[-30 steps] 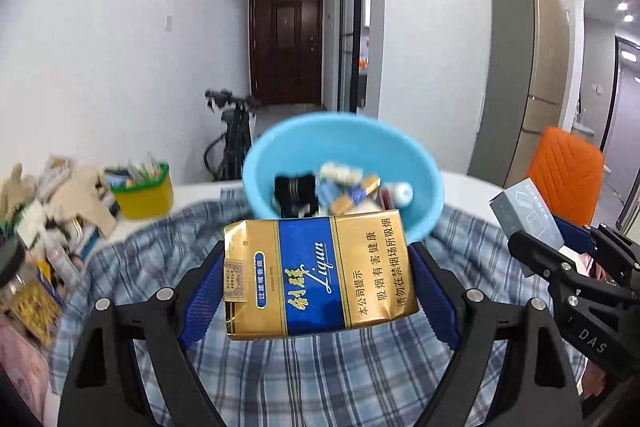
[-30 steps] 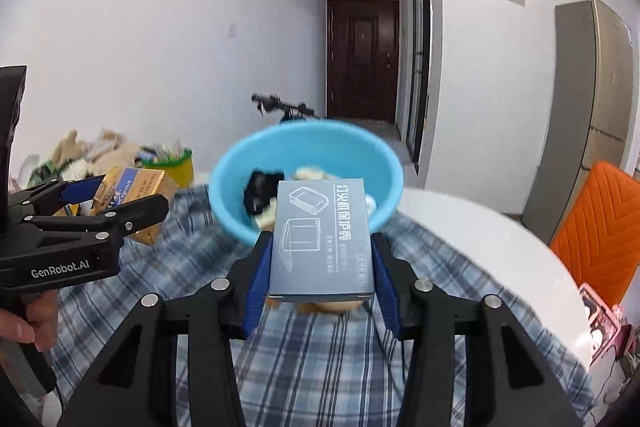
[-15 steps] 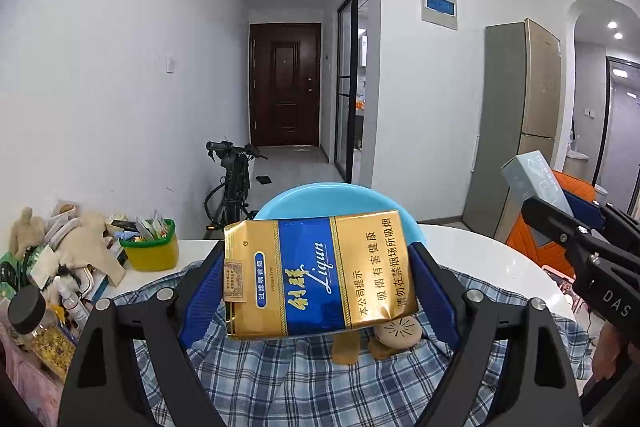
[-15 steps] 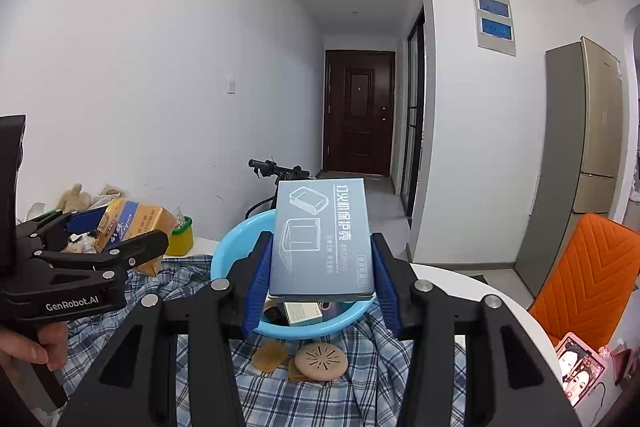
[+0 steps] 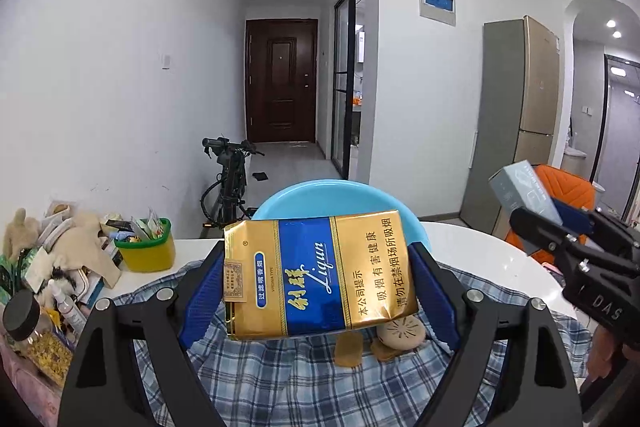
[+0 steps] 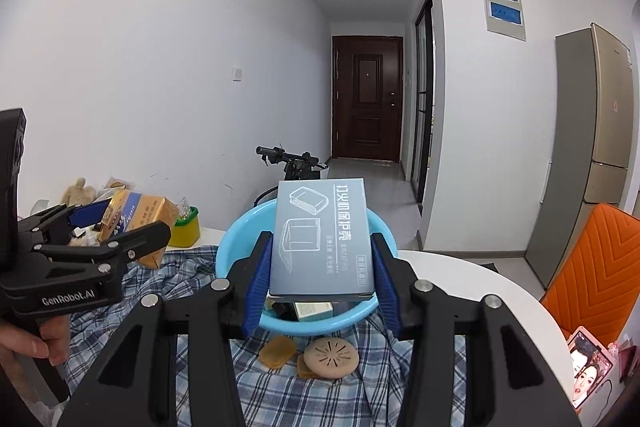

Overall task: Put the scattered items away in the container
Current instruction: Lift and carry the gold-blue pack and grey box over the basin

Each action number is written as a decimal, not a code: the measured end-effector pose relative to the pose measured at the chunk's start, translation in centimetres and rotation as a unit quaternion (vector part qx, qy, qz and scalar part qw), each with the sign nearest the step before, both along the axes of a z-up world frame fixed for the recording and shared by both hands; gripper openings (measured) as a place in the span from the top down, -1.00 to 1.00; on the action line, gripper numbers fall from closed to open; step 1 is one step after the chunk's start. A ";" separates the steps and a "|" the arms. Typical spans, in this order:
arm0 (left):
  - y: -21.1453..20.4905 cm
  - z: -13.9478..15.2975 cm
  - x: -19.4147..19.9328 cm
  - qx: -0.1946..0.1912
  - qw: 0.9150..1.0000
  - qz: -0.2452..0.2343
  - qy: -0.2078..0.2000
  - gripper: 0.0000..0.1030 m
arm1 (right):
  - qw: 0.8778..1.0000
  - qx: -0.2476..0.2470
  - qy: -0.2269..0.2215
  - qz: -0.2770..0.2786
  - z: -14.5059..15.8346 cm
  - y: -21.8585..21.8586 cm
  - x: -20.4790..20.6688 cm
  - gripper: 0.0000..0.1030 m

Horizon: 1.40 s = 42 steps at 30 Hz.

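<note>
My left gripper (image 5: 316, 277) is shut on a gold and blue cigarette pack (image 5: 320, 273), held in the air in front of the light blue basin (image 5: 320, 197). My right gripper (image 6: 322, 263) is shut on a grey-blue box (image 6: 322, 237), held above the near side of the basin (image 6: 236, 247), which holds several small items. A round beige perforated disc (image 6: 330, 357) and small amber pieces (image 6: 276, 349) lie on the plaid cloth (image 6: 320, 395) in front of the basin. Each gripper also shows in the other's view, the left (image 6: 116, 227) and the right (image 5: 532, 203).
A green and yellow tub (image 5: 146, 249) and a heap of clutter (image 5: 52, 259) sit at the table's left edge. The white round table (image 6: 480, 291) carries a phone (image 6: 588, 371) at the right. An orange chair (image 6: 600, 267) stands to the right, a bicycle (image 5: 228, 179) behind.
Both grippers have risen and drawn back from the basin with their loads still held. The basin now sits lower and farther in both views, and the disc and amber pieces show.
</note>
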<state>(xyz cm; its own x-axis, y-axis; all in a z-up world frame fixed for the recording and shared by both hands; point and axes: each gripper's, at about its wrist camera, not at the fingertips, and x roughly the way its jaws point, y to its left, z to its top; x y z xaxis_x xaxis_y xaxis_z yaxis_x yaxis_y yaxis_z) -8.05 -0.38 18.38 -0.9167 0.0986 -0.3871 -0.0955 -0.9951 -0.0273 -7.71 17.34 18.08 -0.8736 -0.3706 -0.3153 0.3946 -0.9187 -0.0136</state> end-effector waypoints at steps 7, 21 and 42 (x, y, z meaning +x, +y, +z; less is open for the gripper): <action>-0.9 -0.2 -5.4 0.011 1.000 0.009 -0.005 -0.71 | 1.000 0.002 -0.011 0.006 0.5 -0.9 -3.4 0.11; 0.0 0.9 -17.9 0.015 1.000 -0.012 -0.020 -0.71 | 0.998 -0.009 -0.064 0.016 1.7 -2.9 -12.1 0.12; -1.8 -0.9 -30.7 0.028 0.989 0.043 -0.136 -0.71 | 0.979 -0.013 -0.200 -0.047 0.6 -3.6 -27.5 0.11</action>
